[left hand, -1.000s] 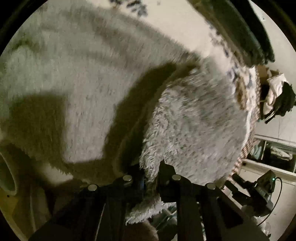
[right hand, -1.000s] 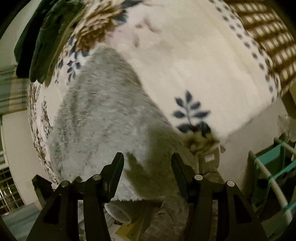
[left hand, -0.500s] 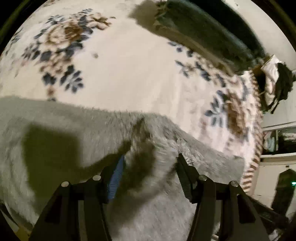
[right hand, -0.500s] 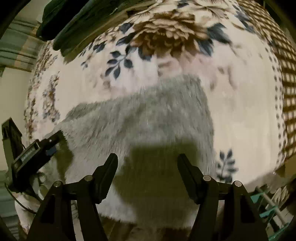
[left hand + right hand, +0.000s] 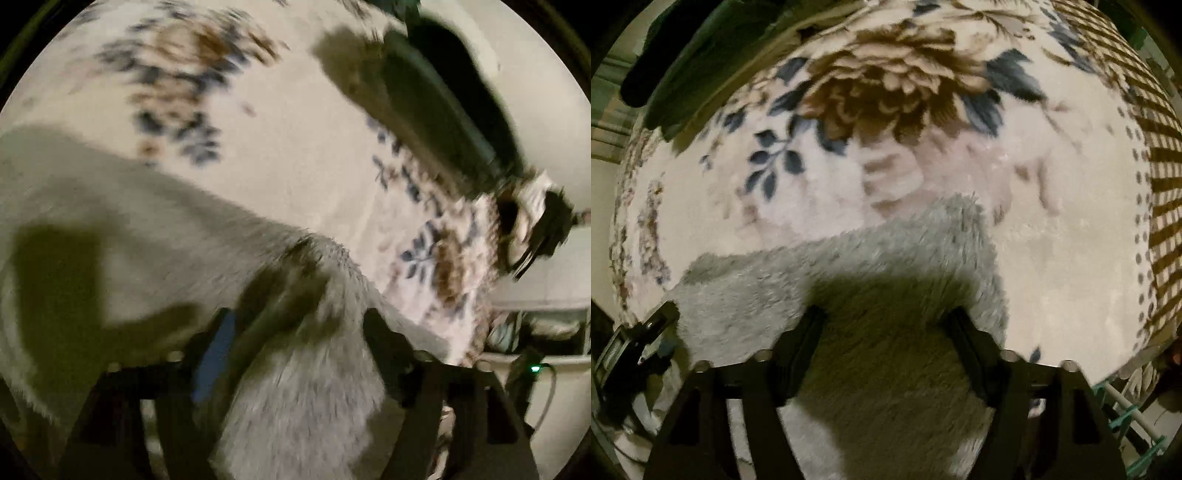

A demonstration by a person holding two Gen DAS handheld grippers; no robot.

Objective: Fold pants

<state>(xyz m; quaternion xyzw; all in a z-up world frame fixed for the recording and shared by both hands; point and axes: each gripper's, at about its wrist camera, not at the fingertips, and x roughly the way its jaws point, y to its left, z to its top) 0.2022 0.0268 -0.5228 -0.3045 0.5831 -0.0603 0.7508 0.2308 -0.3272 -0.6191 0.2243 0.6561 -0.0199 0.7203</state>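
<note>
Hovering over pants (image 5: 849, 266), both tools spread

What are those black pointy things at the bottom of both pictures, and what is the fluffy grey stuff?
The black things are the fingers of two grabbing tools, one in each of a person's hands. A small camera on each tool looks forward along its fingers, so one picture comes from the left gripper and one from the right gripper. The fluffy grey stuff is a pair of fuzzy pants being folded. They lie on a cream blanket with brown flowers and blue leaves. Both tools have their fingers spread apart over the pants, holding nothing. The left picture is blurry. Dark green cloth lies at the blanket's far edge.
</note>
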